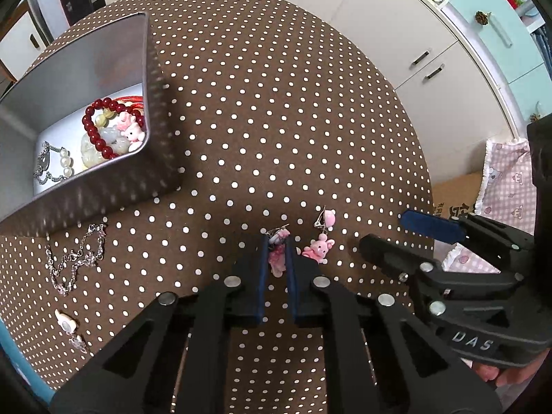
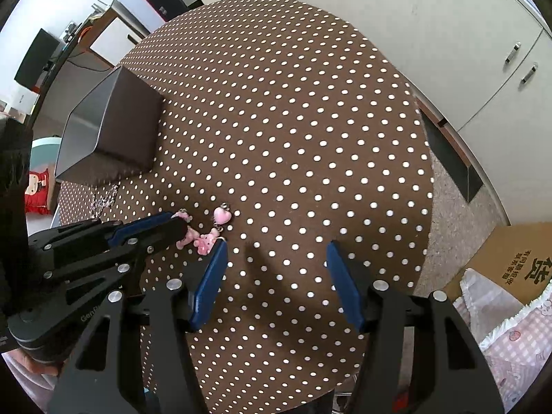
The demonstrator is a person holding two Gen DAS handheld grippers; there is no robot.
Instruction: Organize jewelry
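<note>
My left gripper (image 1: 277,245) is shut on a pink bear earring (image 1: 277,261) at the table's near middle; it also shows in the right wrist view (image 2: 172,225). A second pink bear earring (image 1: 319,246) with a pink heart (image 2: 222,215) lies just to its right on the dotted tablecloth (image 1: 276,120). My right gripper (image 2: 276,258) is open and empty just right of that earring, and it shows in the left wrist view (image 1: 396,231). A metal tin (image 1: 151,110) at the left holds a red bead bracelet (image 1: 95,131), pink charms and a pearl chain.
A silver chain (image 1: 74,258) lies on the cloth in front of the tin. A white earring (image 1: 67,324) lies near the left front edge. White cabinets (image 1: 396,34) stand behind the round table; a cardboard box (image 2: 517,262) and pink cloth sit on the floor at right.
</note>
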